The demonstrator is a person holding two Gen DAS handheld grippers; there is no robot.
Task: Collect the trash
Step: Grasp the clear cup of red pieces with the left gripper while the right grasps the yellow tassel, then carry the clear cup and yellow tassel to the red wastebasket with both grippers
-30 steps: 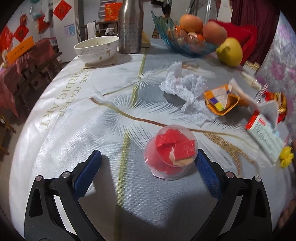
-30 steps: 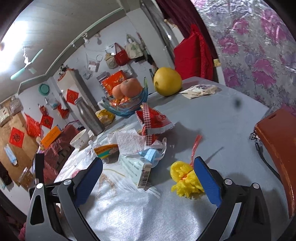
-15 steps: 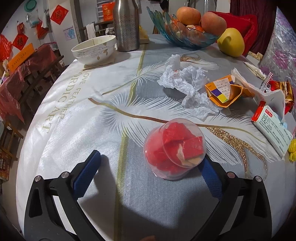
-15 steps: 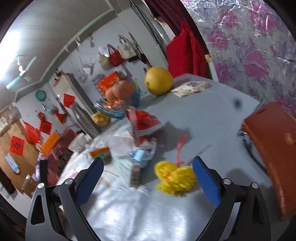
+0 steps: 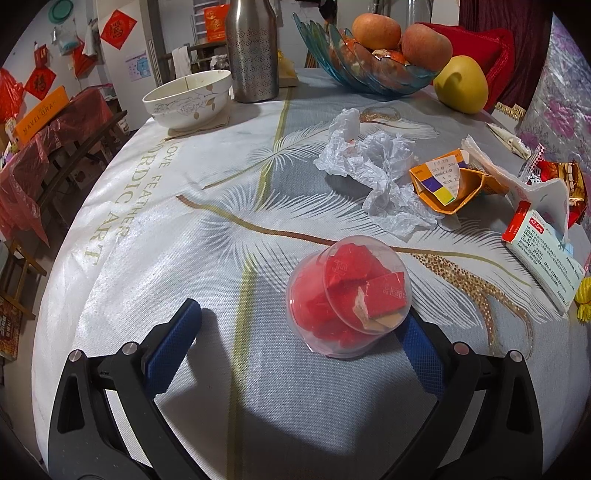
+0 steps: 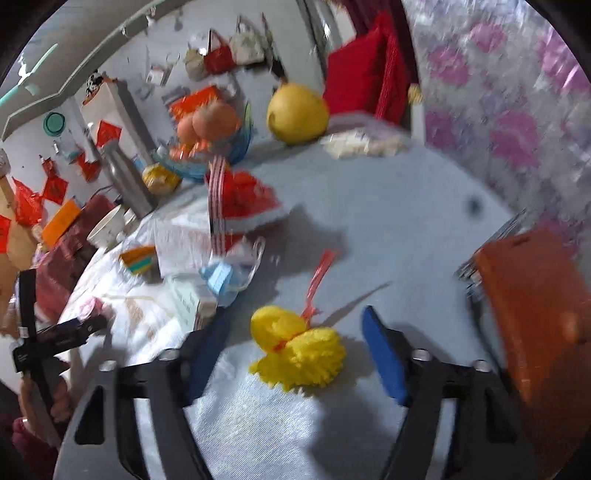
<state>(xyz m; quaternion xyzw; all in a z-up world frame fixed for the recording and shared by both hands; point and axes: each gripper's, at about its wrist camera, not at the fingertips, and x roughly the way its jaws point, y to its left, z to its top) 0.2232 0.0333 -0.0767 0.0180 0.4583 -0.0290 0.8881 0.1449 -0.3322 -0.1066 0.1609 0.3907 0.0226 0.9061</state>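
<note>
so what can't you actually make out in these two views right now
- Left wrist view: the right pad of the left gripper is partly hidden behind the clear cup, so contact with it is unclear.
- Left wrist view: the medicine box print is too small to read.
- Right wrist view: motion blur smears the red snack bag and blue mask.
- Right wrist view: the right gripper is closing around the yellow pompom; the orange case is cut off at the edge.

white wall (image 5: 159,33) | floral curtain (image 6: 498,110) | red cushion (image 6: 365,85)

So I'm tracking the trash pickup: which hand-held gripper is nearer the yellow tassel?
Right. The right hand-held gripper is closing around the yellow tassel; the left hand-held gripper sits far off.
</note>
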